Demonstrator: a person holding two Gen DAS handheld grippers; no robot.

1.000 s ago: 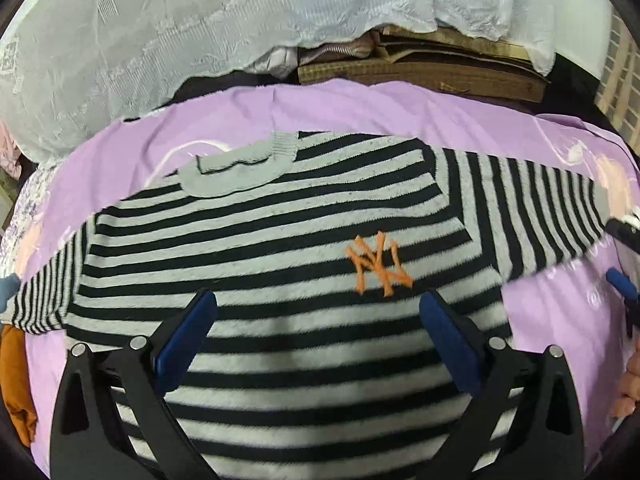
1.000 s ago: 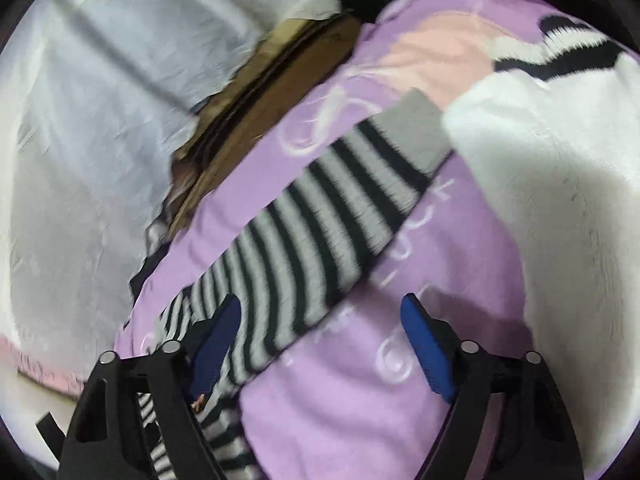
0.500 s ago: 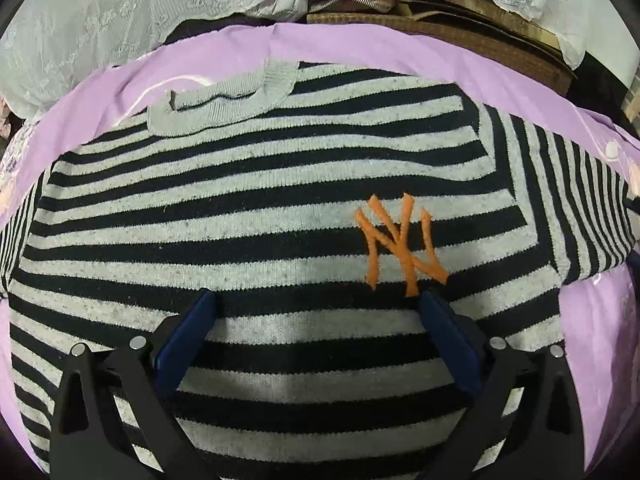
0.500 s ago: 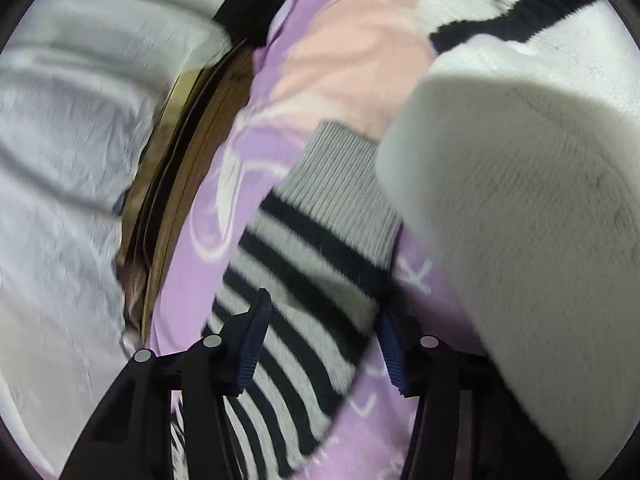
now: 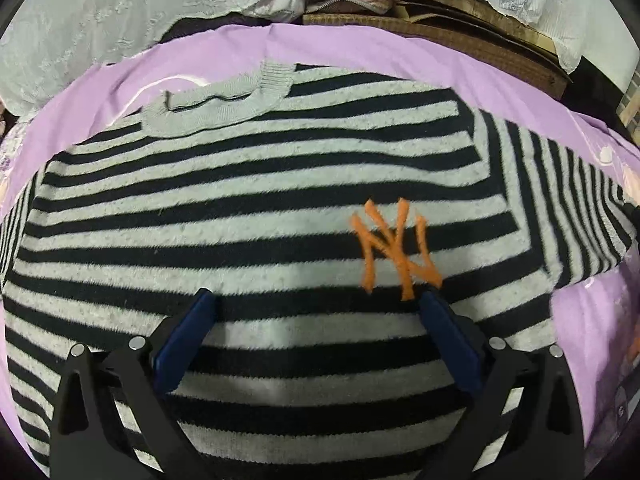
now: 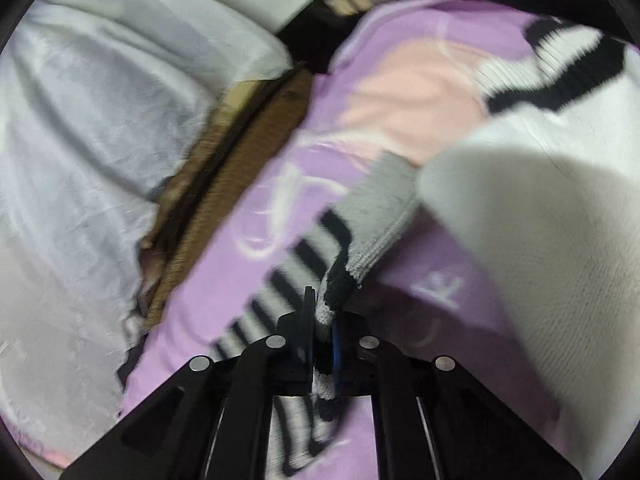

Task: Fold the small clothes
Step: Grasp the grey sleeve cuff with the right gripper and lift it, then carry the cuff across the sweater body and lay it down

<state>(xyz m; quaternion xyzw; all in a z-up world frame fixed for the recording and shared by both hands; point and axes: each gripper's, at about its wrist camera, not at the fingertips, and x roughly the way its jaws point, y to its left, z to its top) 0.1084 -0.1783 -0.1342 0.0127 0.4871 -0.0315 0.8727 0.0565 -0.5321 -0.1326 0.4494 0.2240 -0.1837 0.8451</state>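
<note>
Item under inspection: one small striped sweater (image 5: 256, 216), grey and black knit with an orange embroidered emblem (image 5: 396, 250) on the chest. It lies face up and spread flat on a purple sheet (image 5: 360, 48), grey ribbed collar (image 5: 218, 104) toward the far edge. What carries the sheet cannot be told.

Left tongs (image 5: 316, 332): blue pads apart, hovering over the lower chest with nothing between them; contact with the knit cannot be confirmed.

Right tongs (image 6: 322, 344): jaws closing, pads pressed on a bunched stretch of the striped sleeve (image 6: 296, 272) a short way back from its grey cuff (image 6: 380, 216). The cuff hangs free beyond the pads, just beside a white and black garment (image 6: 540, 220).

Handling assessment: the knit appears soft, light and limp, with no stiffness to hold a shape. It will likely drape and sag from any single hold and stretch if pulled hard. The fuzzy surface should give the pads ample friction; slipping seems unlikely.

Recommended holds: the sleeve near the cuff, as taken now, then the shoulder seam and hem corners, where doubled fabric gives a firmer pinch
</note>
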